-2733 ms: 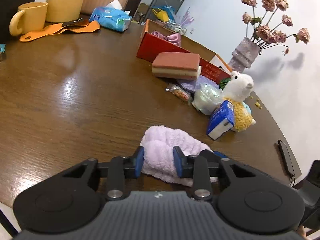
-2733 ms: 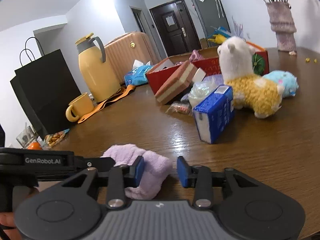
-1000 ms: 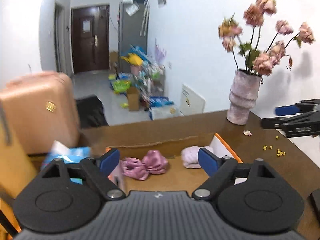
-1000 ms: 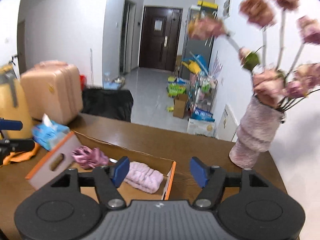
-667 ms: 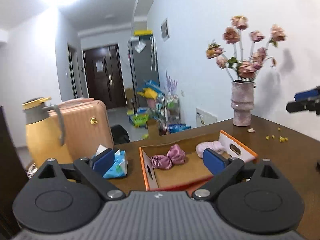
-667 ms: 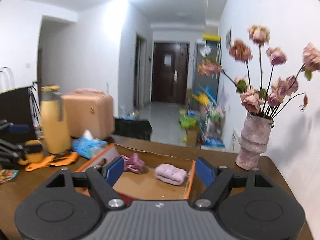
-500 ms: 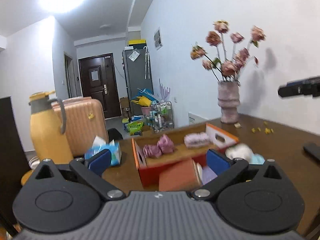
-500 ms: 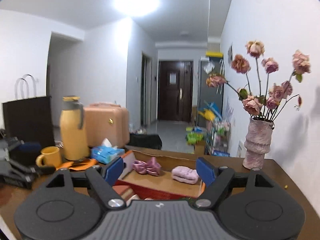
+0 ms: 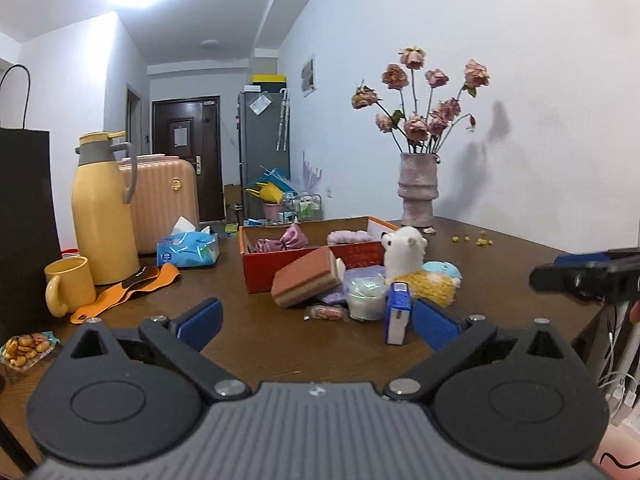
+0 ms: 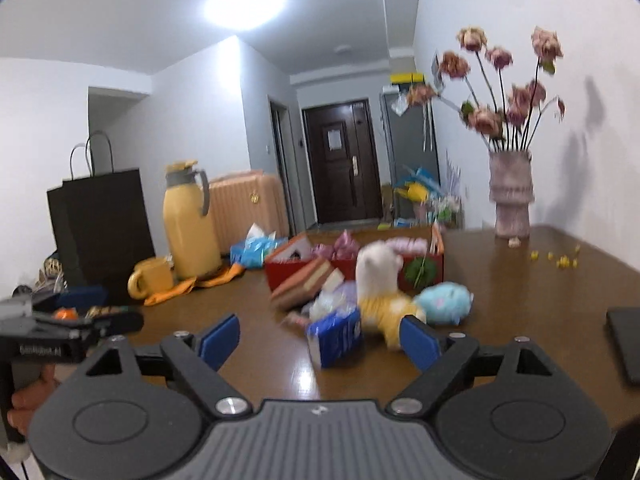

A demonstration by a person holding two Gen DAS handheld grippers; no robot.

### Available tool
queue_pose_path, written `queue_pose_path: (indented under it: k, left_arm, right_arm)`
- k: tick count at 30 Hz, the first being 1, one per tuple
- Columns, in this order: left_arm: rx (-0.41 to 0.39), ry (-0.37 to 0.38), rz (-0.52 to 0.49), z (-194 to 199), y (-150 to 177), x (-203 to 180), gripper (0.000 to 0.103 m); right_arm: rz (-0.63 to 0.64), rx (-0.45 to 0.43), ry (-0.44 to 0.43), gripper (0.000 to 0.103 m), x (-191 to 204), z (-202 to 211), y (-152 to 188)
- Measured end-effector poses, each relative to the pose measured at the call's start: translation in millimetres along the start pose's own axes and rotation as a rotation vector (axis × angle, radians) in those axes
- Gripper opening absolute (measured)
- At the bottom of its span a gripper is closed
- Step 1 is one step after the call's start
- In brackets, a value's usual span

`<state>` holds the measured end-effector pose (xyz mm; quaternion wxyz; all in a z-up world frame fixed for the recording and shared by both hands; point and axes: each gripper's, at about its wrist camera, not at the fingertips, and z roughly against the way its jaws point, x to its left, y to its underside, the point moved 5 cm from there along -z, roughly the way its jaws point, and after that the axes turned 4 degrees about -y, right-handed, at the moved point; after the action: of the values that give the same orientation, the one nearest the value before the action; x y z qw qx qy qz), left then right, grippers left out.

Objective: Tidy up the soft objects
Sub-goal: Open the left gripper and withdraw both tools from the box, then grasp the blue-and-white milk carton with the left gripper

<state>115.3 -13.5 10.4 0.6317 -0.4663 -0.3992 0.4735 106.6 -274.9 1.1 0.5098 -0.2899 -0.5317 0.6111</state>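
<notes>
A red box [image 9: 308,268] stands mid-table; inside lie a pink satin bow [image 9: 280,242] and a lilac towel [image 9: 348,237]. In front of it are a sponge [image 9: 306,282], a white and yellow alpaca plush [image 9: 408,264], a blue plush [image 9: 442,270], a clear bag [image 9: 364,294] and a blue tissue pack [image 9: 396,312]. My left gripper [image 9: 316,322] is open and empty, low over the near table. My right gripper [image 10: 320,340] is open and empty, facing the alpaca plush [image 10: 380,276] and the red box [image 10: 352,268].
A yellow jug [image 9: 104,216], yellow mug [image 9: 66,284], orange strap [image 9: 128,288], blue tissue packet [image 9: 188,248] and black paper bag [image 9: 24,232] stand at the left. A vase of dried roses [image 9: 418,188] stands at the back right. A dark phone [image 10: 624,348] lies at the right edge.
The lilac towel went from the table into the red box. Both grippers opened, pulled back from above the box and dropped to near table level.
</notes>
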Motion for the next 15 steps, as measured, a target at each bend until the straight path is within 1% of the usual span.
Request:
queue_pose_path:
  k: [3,6,9,10,12,14,15]
  left_arm:
    - [0.002,0.020,0.010,-7.2,0.9,-7.7,0.103]
    - [0.003,0.078,0.018,-28.8,6.0,-24.2,0.103]
    - [0.045,0.118,-0.063,-70.5,13.9,-56.3,0.103]
    - [0.057,0.126,-0.076,-83.7,16.2,-63.9,0.103]
    - [0.106,0.144,-0.093,-116.2,20.0,-79.5,0.095]
    - [0.145,0.155,-0.095,-141.8,23.4,-88.0,0.076]
    - [0.160,0.161,-0.084,-152.1,24.1,-89.6,0.073]
  right_arm:
    - [0.009,0.008,0.033,0.087,-3.7,0.9,5.1]
    - [-0.015,0.003,0.060,0.086,-14.3,-1.0,3.8]
    - [-0.034,0.010,0.103,0.085,-29.5,-9.2,5.4]
    - [-0.041,0.019,0.115,0.085,-35.4,-13.5,7.1]
    - [-0.060,0.041,0.134,0.085,-46.7,-22.5,11.1]
    - [-0.085,0.068,0.148,0.085,-58.3,-32.0,16.0]
    - [-0.092,0.078,0.151,0.085,-63.1,-36.1,17.3]
